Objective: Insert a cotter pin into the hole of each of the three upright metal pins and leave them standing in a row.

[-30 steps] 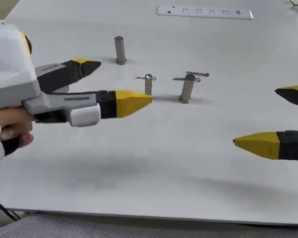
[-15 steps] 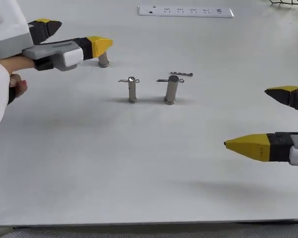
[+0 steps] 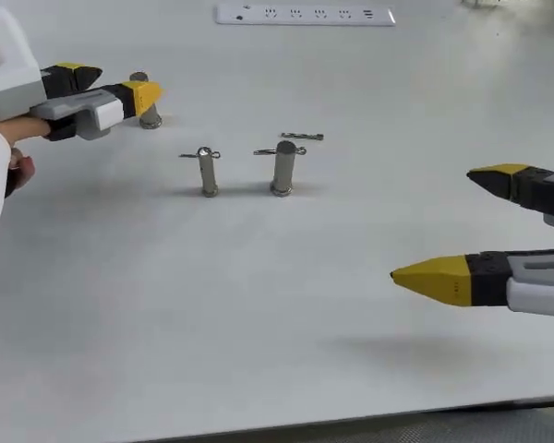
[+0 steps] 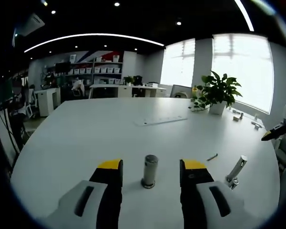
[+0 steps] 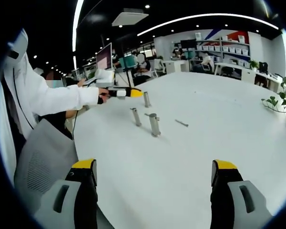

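Open-plan office, part lab or workroom. Large white oval table [image 4: 76, 129] in middle, power strip [image 3: 305, 14] lying on its far side. Beyond table: tall bright windows [image 4: 243, 67], potted plant [image 4: 218, 90] by table's far edge. Past table's far end: shelves [image 4: 97, 69] of storage bins on back wall, more desks [image 4: 117, 88]. Above table: curved light strip [image 4: 93, 36], recessed spots in dark ceiling. Beside table: monitor [image 5: 105, 56], grey mesh chair [image 5: 40, 167], person in white coat [image 5: 38, 98].
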Demonstrator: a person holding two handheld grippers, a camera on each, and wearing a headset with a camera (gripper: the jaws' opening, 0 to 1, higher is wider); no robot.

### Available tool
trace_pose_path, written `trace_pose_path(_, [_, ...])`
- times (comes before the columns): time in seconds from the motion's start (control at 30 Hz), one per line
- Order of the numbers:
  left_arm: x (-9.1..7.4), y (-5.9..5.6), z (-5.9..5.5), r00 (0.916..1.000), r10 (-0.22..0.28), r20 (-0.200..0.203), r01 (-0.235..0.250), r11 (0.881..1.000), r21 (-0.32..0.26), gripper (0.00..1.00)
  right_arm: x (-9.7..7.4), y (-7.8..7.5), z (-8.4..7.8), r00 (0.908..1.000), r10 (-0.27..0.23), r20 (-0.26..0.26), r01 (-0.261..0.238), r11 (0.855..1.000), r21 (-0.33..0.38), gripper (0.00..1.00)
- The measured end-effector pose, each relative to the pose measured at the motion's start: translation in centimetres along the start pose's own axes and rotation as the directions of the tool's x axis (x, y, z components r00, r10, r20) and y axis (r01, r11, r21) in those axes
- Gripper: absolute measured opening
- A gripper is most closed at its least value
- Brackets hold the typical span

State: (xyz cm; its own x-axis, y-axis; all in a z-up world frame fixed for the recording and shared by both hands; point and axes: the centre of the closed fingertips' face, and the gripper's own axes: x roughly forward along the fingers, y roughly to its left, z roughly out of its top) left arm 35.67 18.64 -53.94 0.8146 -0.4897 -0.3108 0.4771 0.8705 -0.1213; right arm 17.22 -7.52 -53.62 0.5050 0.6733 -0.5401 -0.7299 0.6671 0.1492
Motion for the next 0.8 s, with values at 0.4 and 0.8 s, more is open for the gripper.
trace_pose_path(0.4, [2.1, -0.2, -1.9, 0.9973, -0.021, -0.071, 0.022, 0.999, 0.024, 0.29, 0.6, 0.6, -0.7, 0.9998, 0.017, -0.009, -0.017, 0.999, 0.030, 0.98])
trace_pose_path(0.8, [3.2, -0.4, -1.8, 0.9916, -0.027, -0.127, 0.044, 0.990, 0.131, 0.12, 0.8, 1.0, -1.0, 0.9996, 0.017, -0.022, -0.016, 0.998, 0.058, 0.98])
